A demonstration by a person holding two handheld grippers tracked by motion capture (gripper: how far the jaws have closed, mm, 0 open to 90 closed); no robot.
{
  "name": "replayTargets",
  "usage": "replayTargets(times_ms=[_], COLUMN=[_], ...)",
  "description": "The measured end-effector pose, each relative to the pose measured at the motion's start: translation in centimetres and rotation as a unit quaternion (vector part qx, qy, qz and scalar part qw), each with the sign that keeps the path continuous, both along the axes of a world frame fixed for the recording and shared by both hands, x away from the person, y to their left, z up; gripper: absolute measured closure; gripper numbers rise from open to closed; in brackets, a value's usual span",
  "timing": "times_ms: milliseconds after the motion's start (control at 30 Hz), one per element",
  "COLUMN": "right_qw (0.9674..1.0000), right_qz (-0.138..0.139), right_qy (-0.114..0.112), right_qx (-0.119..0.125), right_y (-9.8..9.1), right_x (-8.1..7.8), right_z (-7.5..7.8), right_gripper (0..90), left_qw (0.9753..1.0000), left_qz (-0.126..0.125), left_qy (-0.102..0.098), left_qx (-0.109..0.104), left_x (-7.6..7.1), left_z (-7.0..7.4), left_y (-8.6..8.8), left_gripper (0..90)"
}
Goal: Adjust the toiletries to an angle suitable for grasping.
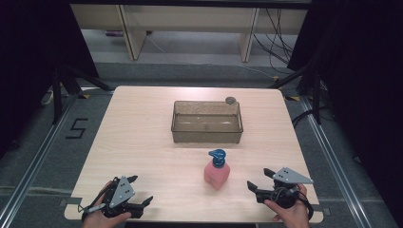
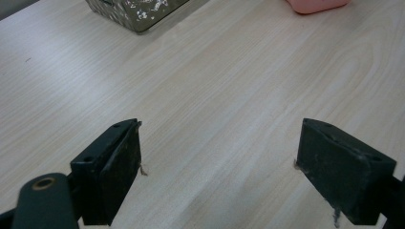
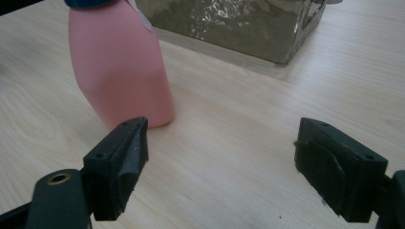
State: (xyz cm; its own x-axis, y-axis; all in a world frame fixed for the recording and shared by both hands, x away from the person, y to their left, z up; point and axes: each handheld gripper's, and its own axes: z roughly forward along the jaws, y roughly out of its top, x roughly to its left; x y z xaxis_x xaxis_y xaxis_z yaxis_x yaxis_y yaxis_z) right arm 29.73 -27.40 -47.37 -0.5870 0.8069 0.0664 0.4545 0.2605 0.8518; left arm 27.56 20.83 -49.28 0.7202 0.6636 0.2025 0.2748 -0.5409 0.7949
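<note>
A pink soap bottle with a blue pump top stands upright on the wooden table, in front of a clear brownish rectangular tub. My right gripper rests low at the table's front right, a short way right of the bottle, its jaws wide open with nothing between them. In the right gripper view the bottle stands just beyond the left jaw, and the tub lies behind it. My left gripper sits at the front left, open and empty. The left gripper view shows bare tabletop between the jaws.
A small round grey object sits at the tub's far right corner. The table's front edge runs right under both hands. Black tripod legs stand on the floor to the left and right of the table.
</note>
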Motion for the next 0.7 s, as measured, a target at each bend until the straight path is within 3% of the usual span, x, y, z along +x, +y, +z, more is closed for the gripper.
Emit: replayTargets(times_ms=[33,67,167,200,300,367,400,433,500,533,567,600,633,667,700], right_qw=[1.0,0.9997,0.9998,0.9998,0.9994,0.999,0.9993,0.9992,0.9991,0.999,0.999,0.999,0.9986,0.9987,0.9988], right_qz=[0.0,-0.002,0.002,0.009,0.01,0.01,0.016,0.015,0.018,0.015,0.015,0.021,0.017,0.021,0.023], right_qy=[-0.003,0.006,0.004,-0.008,-0.008,-0.012,-0.018,-0.01,-0.024,-0.004,-0.004,-0.024,-0.012,-0.023,-0.021], right_qx=[0.004,0.023,0.02,0.019,0.033,0.041,0.029,0.036,0.029,0.041,0.041,0.031,0.048,0.04,0.039], right_y=[0.0,0.3,0.2,0.2,0.6,0.9,0.8,1.0,1.1,1.3,1.3,1.3,1.6,1.5,1.6], right_x=[0.0,-0.1,-0.1,0.0,0.0,0.0,0.1,0.0,0.2,-0.1,-0.1,0.2,0.1,0.2,0.2], right_z=[0.0,0.0,0.2,0.3,0.3,0.4,0.5,0.6,0.6,0.7,0.7,0.7,0.7,0.8,0.8], right_gripper=[20.5,20.6,20.9,21.2,21.6,21.9,21.9,21.9,21.9,21.9,21.9,21.9,21.9,22.1,22.6], left_qw=[1.0,1.0,1.0,1.0,1.0,0.9999,0.9998,0.9998,0.9999,1.0,1.0,0.9998,0.9998,1.0,0.9999], left_qz=[0.0,0.0,-0.003,-0.001,-0.003,0.001,0.002,0.002,0.001,-0.002,-0.002,0.002,0.003,-0.002,0.002], left_qy=[0.0,0.0,0.003,0.003,0.003,0.001,0.005,0.005,0.0,0.001,0.001,0.0,-0.001,0.003,0.012], left_qx=[0.0,0.0,-0.001,-0.007,-0.002,-0.013,-0.019,-0.019,-0.013,-0.006,-0.006,-0.018,-0.017,-0.008,-0.006], left_x=[0.0,0.0,0.0,0.0,0.0,-0.1,-0.1,-0.1,-0.1,-0.1,-0.1,-0.1,-0.1,-0.1,-0.3], left_z=[0.0,0.0,0.0,-0.1,0.0,-0.1,-0.1,-0.1,-0.1,0.0,0.0,-0.1,-0.1,0.0,0.0], left_y=[0.0,0.0,0.0,-0.1,-0.1,-0.2,-0.2,-0.2,-0.2,-0.1,-0.1,-0.3,-0.3,-0.2,-0.2], left_gripper=[14.8,14.8,14.8,14.8,14.8,14.7,14.7,14.8,14.7,14.8,14.8,14.8,14.8,14.8,14.8])
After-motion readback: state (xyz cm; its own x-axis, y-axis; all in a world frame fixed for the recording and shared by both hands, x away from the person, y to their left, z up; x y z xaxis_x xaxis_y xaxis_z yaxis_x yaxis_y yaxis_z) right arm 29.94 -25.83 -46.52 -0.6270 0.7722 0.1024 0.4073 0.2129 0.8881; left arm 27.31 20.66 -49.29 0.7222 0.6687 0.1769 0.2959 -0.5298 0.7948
